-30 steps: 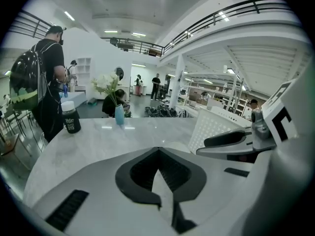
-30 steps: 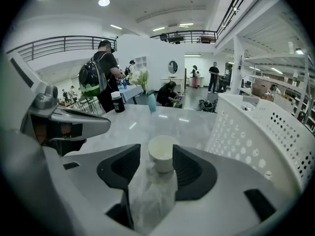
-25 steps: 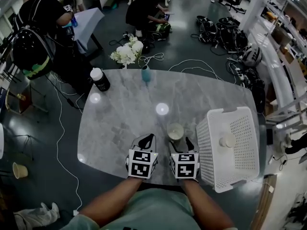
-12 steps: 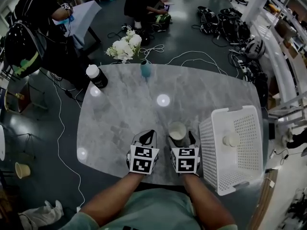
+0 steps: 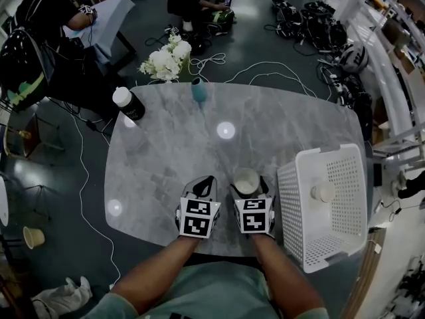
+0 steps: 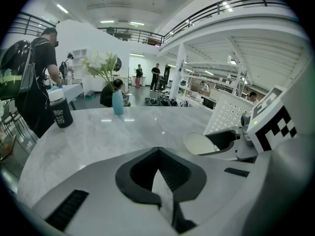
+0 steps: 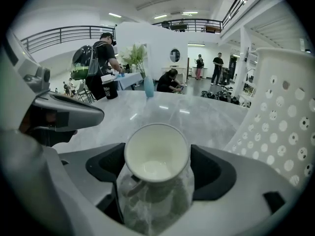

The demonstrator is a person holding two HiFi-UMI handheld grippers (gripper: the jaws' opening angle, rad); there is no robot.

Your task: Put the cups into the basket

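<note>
Cup on table (between jaws), second cup in sole basket

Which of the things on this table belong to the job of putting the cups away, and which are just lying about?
Job: white basket, cup inside it, loose cup.
Lying about: black bottle, blue vase, white flowers.

We stand at a marble-topped desk in a big open workshop hall. Cables snake over the dark polished floor, gear bags lie heaped beyond the desk's far edge, people work at a side table, and a railed mezzanine runs overhead on white columns.
</note>
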